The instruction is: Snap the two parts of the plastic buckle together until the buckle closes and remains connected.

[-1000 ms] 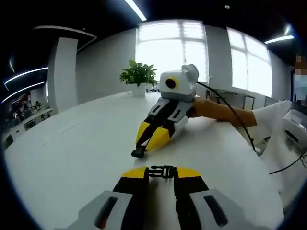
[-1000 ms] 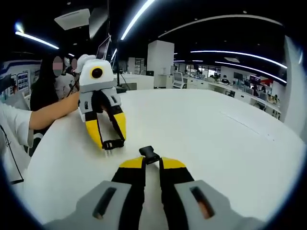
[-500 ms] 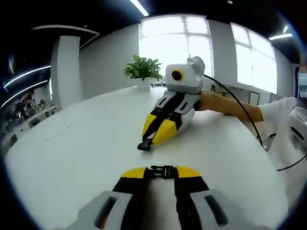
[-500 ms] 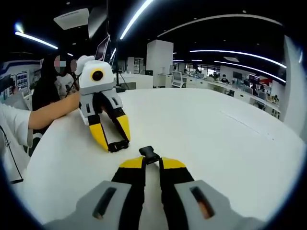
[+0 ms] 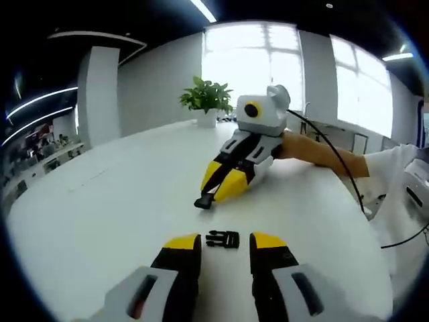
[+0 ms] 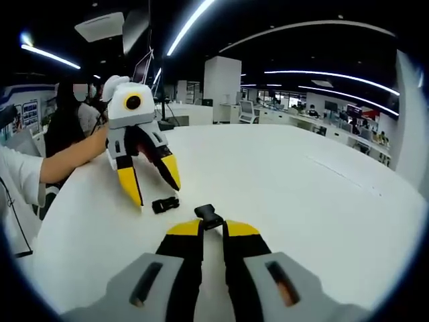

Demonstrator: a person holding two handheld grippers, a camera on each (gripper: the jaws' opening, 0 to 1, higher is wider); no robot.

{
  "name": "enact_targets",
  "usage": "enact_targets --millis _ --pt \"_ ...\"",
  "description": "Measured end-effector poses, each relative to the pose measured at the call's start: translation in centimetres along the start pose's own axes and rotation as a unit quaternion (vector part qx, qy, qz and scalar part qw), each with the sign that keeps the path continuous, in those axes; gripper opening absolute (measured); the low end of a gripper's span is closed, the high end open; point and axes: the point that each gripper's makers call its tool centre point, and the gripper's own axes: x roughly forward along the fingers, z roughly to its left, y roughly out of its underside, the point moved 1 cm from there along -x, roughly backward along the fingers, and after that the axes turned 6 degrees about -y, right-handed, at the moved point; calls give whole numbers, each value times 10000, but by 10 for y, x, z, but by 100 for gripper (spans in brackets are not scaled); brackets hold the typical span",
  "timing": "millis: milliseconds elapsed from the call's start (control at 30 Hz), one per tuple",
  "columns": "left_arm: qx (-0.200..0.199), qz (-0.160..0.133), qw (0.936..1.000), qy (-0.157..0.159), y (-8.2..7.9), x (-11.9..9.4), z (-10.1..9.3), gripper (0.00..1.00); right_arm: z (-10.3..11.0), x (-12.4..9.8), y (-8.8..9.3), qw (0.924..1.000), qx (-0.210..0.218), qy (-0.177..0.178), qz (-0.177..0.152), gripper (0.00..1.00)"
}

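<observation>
**Buckle halves apart: one lying free, one being gripped**

The left tongs (image 5: 225, 243) are being held wide, with nothing between them; one buckle half (image 5: 222, 239) is lying loose on the white desk (image 5: 100, 208) just ahead. The right tongs (image 6: 212, 229) are being kept narrow, pinching the other buckle half (image 6: 208, 216). If pushed, the unheld half is likely to slide or twist, since nothing is bracing it.

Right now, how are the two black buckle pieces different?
The piece near the left hand-held gripper lies loose on the white table: this buckle piece sits in front of open jaws, touching neither. The other buckle piece is pinched in the right hand-held gripper, sticking out past its shut yellow tips. The loose one looks wider and flatter; the held one looks narrower. Both are small black plastic.
</observation>
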Motion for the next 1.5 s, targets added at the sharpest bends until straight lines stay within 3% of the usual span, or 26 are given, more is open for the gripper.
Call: enact_targets --millis 167,333,500,733,933,1200,1333,1500 --pt "49 222 9997 19 9 3 -2 25 0 -1 -1 10000 6 20 -29 11" --pt "25 119 9999 -122 6 4 3 25 0 -2 -2 10000 12 25 -39 11" --pt "-11 47 10000 -69 4 6 3 19 -1 -2 -1 10000 17 34 -29 11" --pt "17 -1 10000 -92 4 4 4 19 -2 -2 -1 10000 23 48 -37 11" --pt "-61 -24 9997 -233 5 3 24 19 -4 -3 -1 10000 50 77 -36 11" --pt "-400 -216 9948 -908 1 -6 65 19 -7 -2 1 9999 105 127 -28 11" --pt "-500 -217 9942 -926 3 -11 70 19 -7 -2 1 9999 115 125 -21 11" --pt "-464 -17 9946 -926 12 -10 71 19 -7 -2 1 9998 122 130 -29 11"
